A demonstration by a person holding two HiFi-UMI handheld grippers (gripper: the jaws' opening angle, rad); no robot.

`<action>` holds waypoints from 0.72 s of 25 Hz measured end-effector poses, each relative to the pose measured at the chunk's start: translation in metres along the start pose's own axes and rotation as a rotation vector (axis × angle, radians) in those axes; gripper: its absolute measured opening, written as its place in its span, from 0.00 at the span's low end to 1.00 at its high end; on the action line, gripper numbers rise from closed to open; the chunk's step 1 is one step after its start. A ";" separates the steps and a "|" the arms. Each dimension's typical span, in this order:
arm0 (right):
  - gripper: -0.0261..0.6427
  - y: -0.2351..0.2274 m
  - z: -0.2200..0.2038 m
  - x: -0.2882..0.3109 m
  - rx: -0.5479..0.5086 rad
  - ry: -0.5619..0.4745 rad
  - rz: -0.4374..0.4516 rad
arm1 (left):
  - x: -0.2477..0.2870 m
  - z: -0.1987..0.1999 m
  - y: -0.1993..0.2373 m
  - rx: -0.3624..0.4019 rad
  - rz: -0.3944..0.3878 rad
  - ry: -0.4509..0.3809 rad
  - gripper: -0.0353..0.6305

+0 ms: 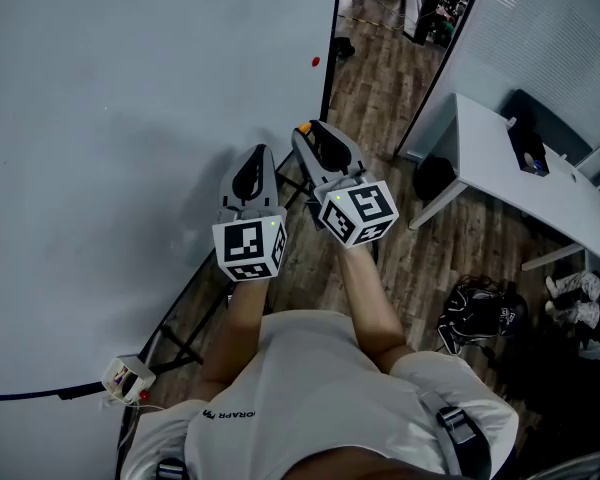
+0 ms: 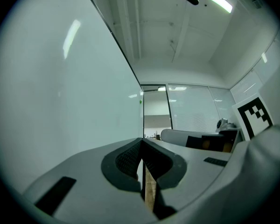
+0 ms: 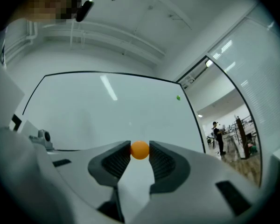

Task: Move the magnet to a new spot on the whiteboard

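Observation:
A small orange round magnet (image 3: 140, 150) is pinched between the tips of my right gripper (image 3: 140, 149), which is shut on it. In the head view this magnet (image 1: 304, 126) shows as an orange spot at the right gripper's (image 1: 306, 130) tip, close to the whiteboard's (image 1: 130, 118) right edge. Whether it touches the whiteboard (image 3: 107, 111) I cannot tell. Beside it on the left, my left gripper (image 1: 257, 156) points at the board. Its jaws (image 2: 141, 143) are shut with nothing between them.
A small red dot (image 1: 315, 61) sits near the board's right edge, and a green dot (image 3: 178, 97) shows there in the right gripper view. The board's stand legs (image 1: 180, 338), a white box with a cable (image 1: 128, 376), a white desk (image 1: 500, 168) and a black bag (image 1: 480, 313) surround me.

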State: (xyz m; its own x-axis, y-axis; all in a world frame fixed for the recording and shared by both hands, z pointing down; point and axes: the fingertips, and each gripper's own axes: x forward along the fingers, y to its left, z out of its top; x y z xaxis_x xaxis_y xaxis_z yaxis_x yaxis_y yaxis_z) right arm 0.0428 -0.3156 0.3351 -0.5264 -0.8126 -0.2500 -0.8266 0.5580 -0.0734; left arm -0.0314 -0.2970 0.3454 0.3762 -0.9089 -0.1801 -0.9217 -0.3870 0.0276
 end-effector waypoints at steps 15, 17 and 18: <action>0.24 0.005 0.000 -0.014 -0.059 0.038 -0.033 | -0.006 0.008 -0.001 0.017 -0.003 -0.007 0.06; 0.24 0.006 -0.001 -0.014 -0.059 0.045 -0.031 | -0.006 0.007 -0.003 0.020 -0.007 -0.004 0.06; 0.24 0.006 -0.001 -0.014 -0.061 0.048 -0.030 | -0.006 0.007 -0.004 0.021 -0.009 -0.004 0.06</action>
State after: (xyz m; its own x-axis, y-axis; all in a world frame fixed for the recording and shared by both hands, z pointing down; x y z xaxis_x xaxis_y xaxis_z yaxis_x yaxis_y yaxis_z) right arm 0.0446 -0.3013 0.3394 -0.5087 -0.8369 -0.2019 -0.8521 0.5230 -0.0212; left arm -0.0305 -0.2893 0.3391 0.3838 -0.9049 -0.1837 -0.9202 -0.3914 0.0051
